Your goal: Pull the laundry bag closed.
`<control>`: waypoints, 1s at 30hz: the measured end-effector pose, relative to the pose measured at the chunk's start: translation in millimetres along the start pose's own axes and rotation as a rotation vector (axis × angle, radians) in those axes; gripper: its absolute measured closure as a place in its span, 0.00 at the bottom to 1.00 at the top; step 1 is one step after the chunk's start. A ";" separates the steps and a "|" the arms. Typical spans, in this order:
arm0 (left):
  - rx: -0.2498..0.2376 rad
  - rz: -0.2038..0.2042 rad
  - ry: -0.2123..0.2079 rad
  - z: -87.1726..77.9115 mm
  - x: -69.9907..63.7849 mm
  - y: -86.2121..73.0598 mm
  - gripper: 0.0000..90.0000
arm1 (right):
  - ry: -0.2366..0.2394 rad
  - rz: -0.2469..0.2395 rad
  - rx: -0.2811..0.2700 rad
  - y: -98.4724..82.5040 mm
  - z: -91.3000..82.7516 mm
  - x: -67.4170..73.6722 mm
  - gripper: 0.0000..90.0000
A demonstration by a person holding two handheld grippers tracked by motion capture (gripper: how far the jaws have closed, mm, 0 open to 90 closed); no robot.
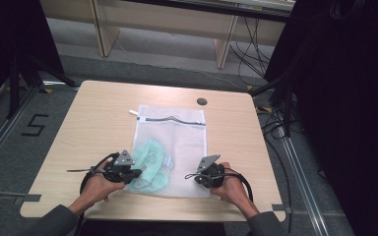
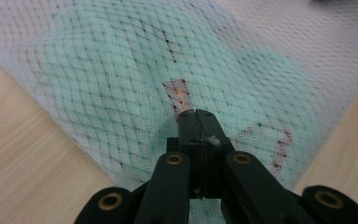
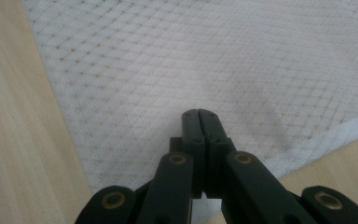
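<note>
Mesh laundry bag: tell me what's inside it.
Through the white mesh laundry bag a mint-green fabric item shows, bunched in the near-left part. The netting blurs its shape; anything beneath it is hidden.

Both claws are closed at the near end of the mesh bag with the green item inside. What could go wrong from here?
1. Both claws, the left claw and the right claw, sit shut over the white mesh bag; it is unclear whether they pinch any mesh, so a lift might slip.
2. The left claw lies over the green garment inside the bag, so it might catch that along with the mesh.
3. The zipper is at the far end; if not fully shut, lifting the near end could tip the garment out.
</note>
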State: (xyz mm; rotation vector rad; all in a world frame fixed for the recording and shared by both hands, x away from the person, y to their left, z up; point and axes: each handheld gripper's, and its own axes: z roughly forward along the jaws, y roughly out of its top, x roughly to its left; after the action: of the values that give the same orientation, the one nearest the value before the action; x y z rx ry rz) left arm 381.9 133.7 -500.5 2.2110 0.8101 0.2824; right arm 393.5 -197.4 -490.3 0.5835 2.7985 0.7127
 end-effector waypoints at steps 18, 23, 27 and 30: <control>0.022 0.026 0.086 7.8 24.1 8.2 0.99 | 0.059 -0.050 -0.025 9.3 4.8 18.3 1.00; 0.025 0.024 0.111 12.1 29.7 11.3 0.99 | 0.069 -0.068 -0.030 14.2 7.5 24.6 1.00; 0.025 0.024 0.120 13.2 35.5 12.5 0.99 | 0.079 -0.075 -0.036 18.8 10.4 30.6 1.00; 0.027 0.025 0.127 14.4 39.5 13.6 0.99 | 0.090 -0.095 -0.044 23.6 13.1 35.5 1.00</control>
State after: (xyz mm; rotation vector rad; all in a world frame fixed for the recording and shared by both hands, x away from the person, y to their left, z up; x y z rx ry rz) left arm 425.0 143.2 -502.6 2.2479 0.8591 0.4305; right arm 372.8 -158.1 -493.2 0.4168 2.8623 0.7981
